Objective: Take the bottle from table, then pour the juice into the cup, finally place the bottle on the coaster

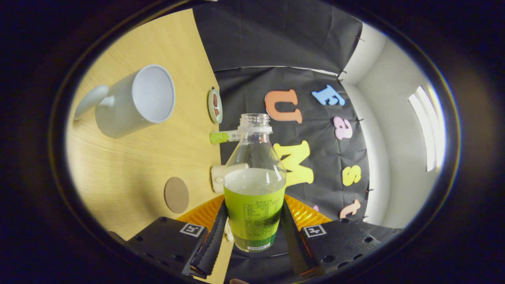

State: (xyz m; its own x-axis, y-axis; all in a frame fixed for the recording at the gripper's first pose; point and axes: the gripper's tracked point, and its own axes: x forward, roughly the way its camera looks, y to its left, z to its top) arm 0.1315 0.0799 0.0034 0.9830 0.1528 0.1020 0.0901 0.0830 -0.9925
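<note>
The gripper (254,232) is clamped on the uncapped bottle (254,185), tipped sideways and about half full of juice. The white cup (134,100) on the desk (130,173) looks empty; the coaster (176,195) lies nearer the fingers.

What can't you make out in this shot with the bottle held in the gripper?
- Bottle base, gripper view: hidden between the fingers.
- Green-labelled item and white object: partly behind the bottle, unidentifiable.
- Cup contents: interior looks pale, level unclear.
- Small round item: edge-on, too small.
</note>
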